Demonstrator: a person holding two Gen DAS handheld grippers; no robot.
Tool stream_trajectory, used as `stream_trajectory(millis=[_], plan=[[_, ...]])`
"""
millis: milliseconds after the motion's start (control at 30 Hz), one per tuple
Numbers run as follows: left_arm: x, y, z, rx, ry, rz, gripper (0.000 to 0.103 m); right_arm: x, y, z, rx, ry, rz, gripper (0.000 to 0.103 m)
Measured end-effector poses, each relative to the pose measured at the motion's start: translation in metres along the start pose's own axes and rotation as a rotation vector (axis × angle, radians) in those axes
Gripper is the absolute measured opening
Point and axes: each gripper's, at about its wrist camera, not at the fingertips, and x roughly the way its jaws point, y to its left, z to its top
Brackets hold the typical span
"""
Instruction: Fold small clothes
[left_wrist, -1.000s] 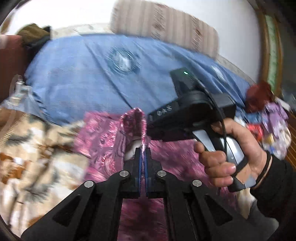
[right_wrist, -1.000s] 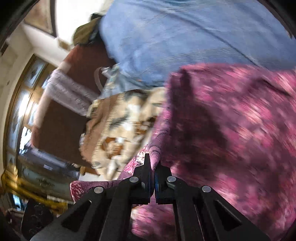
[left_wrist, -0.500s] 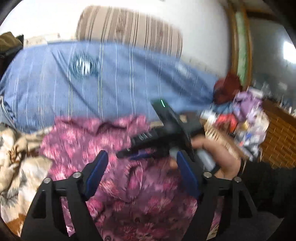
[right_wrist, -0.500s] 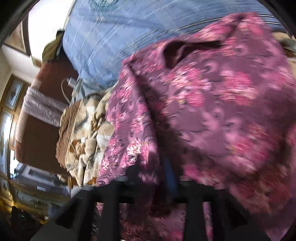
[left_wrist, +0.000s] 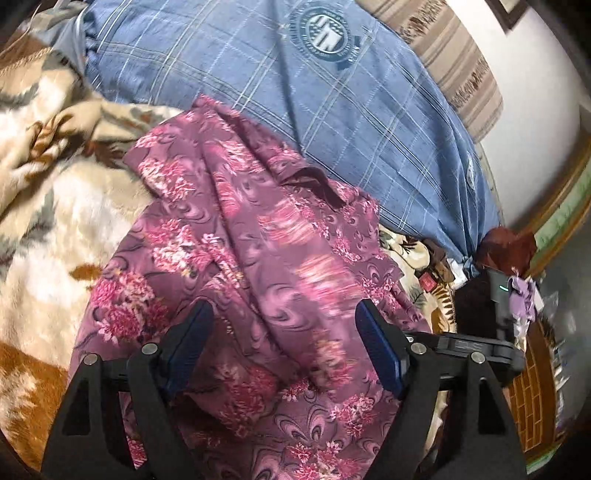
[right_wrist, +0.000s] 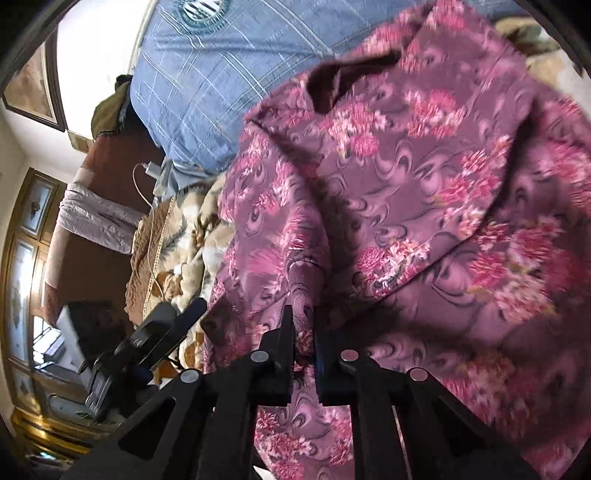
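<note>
Blanket (left_wrist: 55, 206) under garment (left_wrist: 258, 240); only right tongs (right_wrist: 303, 325) pinch it.

Left black two-finger gripper with blue pads (left_wrist: 284, 343) spread wide, fingers well apart, nothing between them, hovering low and pointing forward. Right black two-finger gripper (right_wrist: 303, 332) nearly closed, pinching a narrow fold of purple floral fabric (right_wrist: 406, 192) between its pads. Seen from the right wrist view off to the lower left, the left gripper's black body (right_wrist: 147, 347) angled upward, just beside the cloth's edge.
</note>
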Motion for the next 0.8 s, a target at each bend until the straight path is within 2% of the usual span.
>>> stream_trajectory(millis=[133, 167, 233, 333, 467, 500, 600, 700, 800], plan=[[0.006, -0.008, -0.007, 0.017, 0.037, -0.019, 0.079, -0.038, 0.004, -0.015, -0.046, -0.088, -0.024, 0.008], [0.011, -0.008, -0.005, 0.014, 0.059, -0.028, 0.079, -0.039, -0.001, -0.015, -0.045, -0.083, -0.030, 0.008], [0.017, -0.008, 0.007, -0.012, 0.105, -0.066, 0.079, -0.033, -0.021, -0.015, -0.016, -0.068, -0.104, 0.008], [0.017, 0.005, 0.029, -0.076, 0.120, -0.060, 0.079, -0.029, -0.034, -0.010, 0.005, -0.056, -0.074, 0.008], [0.037, 0.045, 0.071, -0.207, 0.126, 0.030, 0.079, -0.029, -0.034, -0.006, -0.052, -0.082, -0.070, 0.008], [0.047, 0.057, 0.081, -0.239, 0.137, 0.081, 0.079, -0.031, -0.035, -0.006, -0.057, -0.094, -0.064, 0.008], [0.068, 0.082, 0.092, -0.288, 0.156, 0.159, 0.079, -0.044, -0.038, -0.010, -0.080, -0.109, -0.055, 0.008], [0.077, 0.096, 0.089, -0.308, 0.145, 0.177, 0.079, -0.042, -0.041, -0.014, -0.110, -0.054, -0.118, 0.008], [0.074, 0.102, 0.089, -0.332, 0.129, 0.142, 0.078, -0.039, -0.048, -0.014, -0.083, -0.050, -0.081, 0.008]])
